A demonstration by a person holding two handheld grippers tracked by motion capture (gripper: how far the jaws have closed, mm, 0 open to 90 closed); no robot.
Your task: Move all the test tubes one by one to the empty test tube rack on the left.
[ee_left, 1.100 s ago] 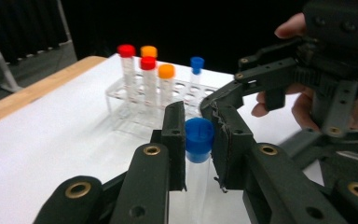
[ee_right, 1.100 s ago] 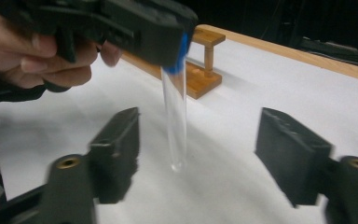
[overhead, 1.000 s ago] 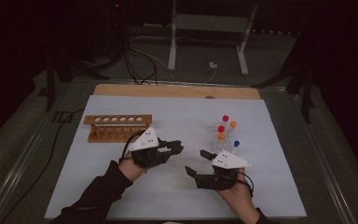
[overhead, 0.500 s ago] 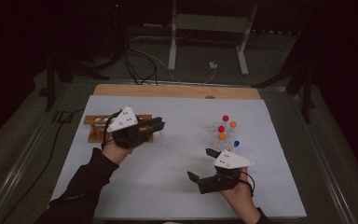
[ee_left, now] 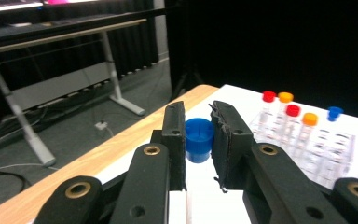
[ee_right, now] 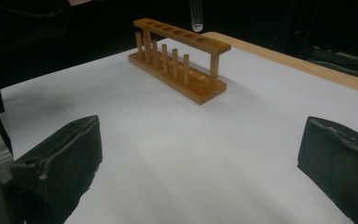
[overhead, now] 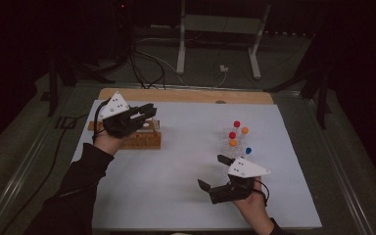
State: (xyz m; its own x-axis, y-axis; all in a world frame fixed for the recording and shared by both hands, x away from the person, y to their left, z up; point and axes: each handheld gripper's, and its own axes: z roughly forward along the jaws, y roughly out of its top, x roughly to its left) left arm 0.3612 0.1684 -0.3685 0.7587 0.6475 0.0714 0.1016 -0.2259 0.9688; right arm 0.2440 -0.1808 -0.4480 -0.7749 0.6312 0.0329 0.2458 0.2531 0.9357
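High view: my left gripper [overhead: 144,111] hangs over the wooden rack [overhead: 142,140] at the sheet's left, near the table's far wooden edge [overhead: 186,95]. Right gripper [overhead: 214,172] sits low near the front, jaws spread wide, nothing in them. Clear rack of capped tubes [overhead: 236,137] is betw. the two, closer to the right gripper; bare white sheet all round, plenty of room to swing.

Left gripper view: jaws pinched narrow on a blue-capped tube [ee_left: 199,139], grip just under the cap. Looks like a light, thin, smooth tube, so prob. slippery and crackable; I'd hold at the cap collar, not squeeze harder.

Right gripper view: wide-open pads [ee_right: 58,158], and the tube's rounded tip [ee_right: 196,21] hovers above the rack's holes, w/ pegs alongside. Needs to go down plumb, I reckon.
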